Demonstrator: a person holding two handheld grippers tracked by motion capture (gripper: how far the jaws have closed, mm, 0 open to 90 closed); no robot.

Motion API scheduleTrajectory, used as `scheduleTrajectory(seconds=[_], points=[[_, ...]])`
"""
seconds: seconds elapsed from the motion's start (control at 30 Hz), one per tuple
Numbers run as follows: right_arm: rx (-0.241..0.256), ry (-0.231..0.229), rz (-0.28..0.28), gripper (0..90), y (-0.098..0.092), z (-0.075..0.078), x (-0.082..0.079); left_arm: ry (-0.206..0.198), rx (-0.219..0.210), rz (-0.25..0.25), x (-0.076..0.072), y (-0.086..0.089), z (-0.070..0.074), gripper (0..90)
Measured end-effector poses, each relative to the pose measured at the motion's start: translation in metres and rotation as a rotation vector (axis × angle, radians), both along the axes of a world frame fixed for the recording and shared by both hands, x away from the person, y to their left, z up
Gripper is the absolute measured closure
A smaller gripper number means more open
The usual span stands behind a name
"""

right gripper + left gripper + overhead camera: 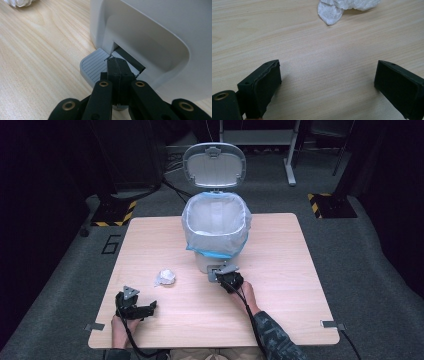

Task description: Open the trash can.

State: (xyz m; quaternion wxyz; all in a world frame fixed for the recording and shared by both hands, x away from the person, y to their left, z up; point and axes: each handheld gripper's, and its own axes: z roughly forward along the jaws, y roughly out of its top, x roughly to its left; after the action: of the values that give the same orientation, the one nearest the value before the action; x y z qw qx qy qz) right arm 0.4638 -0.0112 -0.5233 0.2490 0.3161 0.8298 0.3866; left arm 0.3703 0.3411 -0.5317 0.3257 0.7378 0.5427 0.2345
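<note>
Two closed jaws of the right gripper (117, 65) press the bin's ribbed grey pedal (93, 67) (left gripper (327, 82) gapes, empty).

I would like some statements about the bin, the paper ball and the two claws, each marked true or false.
1. The bin lid stands open. True.
2. The right claw is open wide. False: its jaws are shut, pressing on the pedal.
3. The left claw holds the crumpled paper. False: it is open, and the paper lies apart on the table.
4. The bin has a bag liner. True.
</note>
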Motion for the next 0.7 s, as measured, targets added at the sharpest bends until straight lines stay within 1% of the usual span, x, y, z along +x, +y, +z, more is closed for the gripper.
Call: scheduleTrajectory(seconds=[0.07, 0.1, 0.13, 0.17, 0.5, 0.57, 0.67, 0.7], points=[[-0.003, -0.003, -0.002, 90.0, -0.0001, 0.0, 0.0001, 0.002, -0.001, 0.001, -0.0002, -0.0001, 0.0001, 6.7], [0.007, 0.003, -0.001, 90.0, 0.0002, 0.0, -0.0002, 0.0, 0.0, 0.0, 0.0, 0.0, 0.0, 6.7], [-0.005, -0.005, -0.002, 90.0, -0.0003, 0.0002, 0.0, 0.001, 0.0, 0.0, 0.0, 0.0001, 0.0001, 6.7], [0.001, 0.001, 0.0, 90.0, -0.0004, 0.0003, 0.0, 0.0, 0.0, 0.0, 0.0, 0.0001, 0.0, 6.7], [0.004, 0.0, 0.0, 90.0, -0.0011, 0.0001, 0.0006, 0.002, -0.001, 0.0, -0.0001, 0.0, 0.0001, 6.7], [0.015, 0.006, -0.002, 90.0, -0.0008, 0.0002, 0.0001, 0.0, 0.0, 0.0, 0.0, 0.0001, 0.0, 6.7], [0.004, -0.001, -0.002, 90.0, -0.0012, 0.0002, 0.0004, 0.002, 0.0, 0.0, -0.0001, 0.0, 0.0001, 6.7], [0.011, 0.005, -0.002, 90.0, -0.0011, 0.0003, 0.0002, 0.003, 0.0, 0.0, -0.0002, 0.0001, 0.0001, 6.7]])
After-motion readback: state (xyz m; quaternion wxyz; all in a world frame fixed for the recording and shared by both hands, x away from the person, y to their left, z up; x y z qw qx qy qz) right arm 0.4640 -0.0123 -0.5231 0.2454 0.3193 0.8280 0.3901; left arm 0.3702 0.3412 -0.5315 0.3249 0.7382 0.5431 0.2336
